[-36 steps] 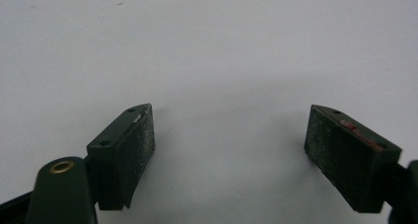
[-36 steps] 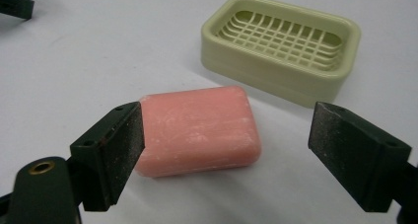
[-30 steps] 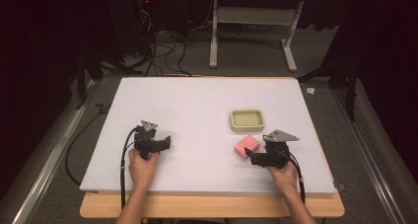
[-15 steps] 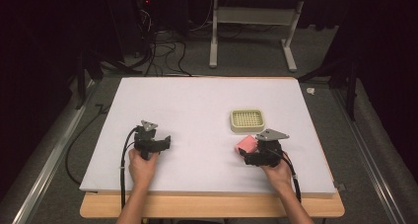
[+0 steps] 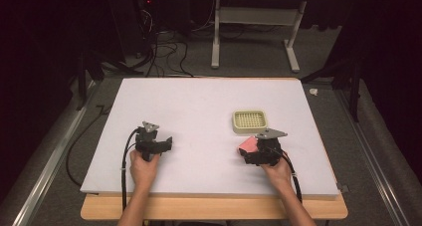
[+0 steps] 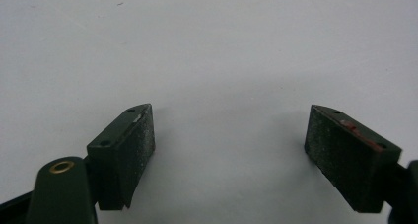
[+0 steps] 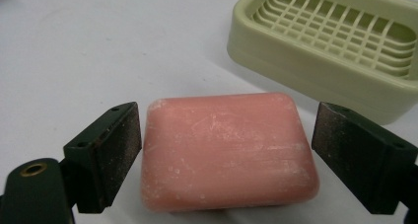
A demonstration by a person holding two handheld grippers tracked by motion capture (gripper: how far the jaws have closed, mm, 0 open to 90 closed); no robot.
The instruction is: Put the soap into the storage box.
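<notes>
A pink bar of soap [image 7: 226,150] lies flat on the white table, partly seen in the high view as the soap [image 5: 247,145]. My right gripper [image 7: 226,155] is open with one jaw on each side of the soap; small gaps show on both sides. In the high view the right gripper [image 5: 251,154] sits just below the pale green slatted soap dish [image 5: 250,121], which is empty; the dish [image 7: 330,46] lies just beyond the soap. My left gripper [image 5: 166,144] rests at the front left, open [image 6: 229,145], with bare table between its jaws.
The white table top [image 5: 199,106] is edged by a wooden board along the front [image 5: 214,208]. Cables trail from both grippers toward the person's forearms. Dark floor, cables and a table frame lie beyond the far edge.
My right gripper has moved left and forward so that its jaws now straddle the pink soap. The left gripper has stayed put.
</notes>
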